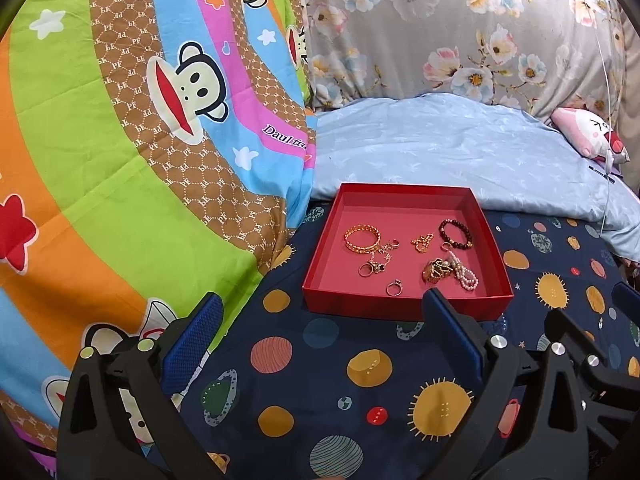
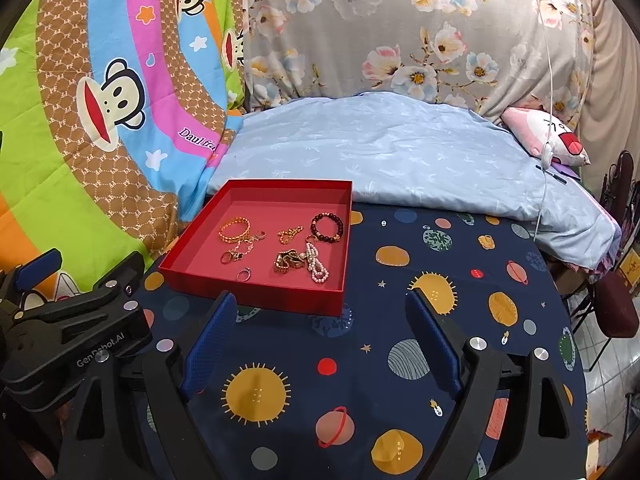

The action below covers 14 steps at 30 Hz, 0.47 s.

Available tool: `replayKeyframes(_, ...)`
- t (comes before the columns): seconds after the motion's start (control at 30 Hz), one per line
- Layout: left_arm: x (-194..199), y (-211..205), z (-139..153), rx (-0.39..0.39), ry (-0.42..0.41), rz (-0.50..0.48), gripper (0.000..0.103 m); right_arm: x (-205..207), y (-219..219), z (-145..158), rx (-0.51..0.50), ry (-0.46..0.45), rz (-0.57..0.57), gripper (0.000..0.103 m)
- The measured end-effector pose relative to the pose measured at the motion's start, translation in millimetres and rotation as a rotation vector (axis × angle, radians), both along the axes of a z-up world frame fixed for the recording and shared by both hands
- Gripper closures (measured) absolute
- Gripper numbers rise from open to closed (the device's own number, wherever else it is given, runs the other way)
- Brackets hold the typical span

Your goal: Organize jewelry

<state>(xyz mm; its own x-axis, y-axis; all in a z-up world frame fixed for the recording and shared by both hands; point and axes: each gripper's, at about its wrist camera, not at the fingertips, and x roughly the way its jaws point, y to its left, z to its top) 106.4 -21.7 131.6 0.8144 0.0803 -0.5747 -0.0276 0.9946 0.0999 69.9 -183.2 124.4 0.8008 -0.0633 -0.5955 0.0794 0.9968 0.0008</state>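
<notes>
Right wrist view, red jewelry tray (image 2: 256,292) just beyond right hand-held gripper (image 2: 320,308), jaws wide, empty.

We see a red tray (image 1: 404,304) with a pinker floor, on a navy sheet (image 1: 320,364) printed with orange, yellow and teal planets. At ten o'clock lies a quilt (image 1: 100,160) in green, orange, blue and pink bands with cartoon monkeys; at twelve, a pale blue blanket (image 1: 440,148) and a grey floral pillow (image 1: 440,28). Inside the tray sit a gold bangle (image 1: 362,239) and a dark red bead bracelet (image 1: 456,234).
</notes>
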Motion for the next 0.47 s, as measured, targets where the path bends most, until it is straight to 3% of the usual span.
replayKeyframes(0.47, -0.6, -1.2, 4.6, -0.005, 0.023, -0.001, 0.006, -7.9, 2.9, 7.6, -0.03, -0.01, -0.017, 0.017)
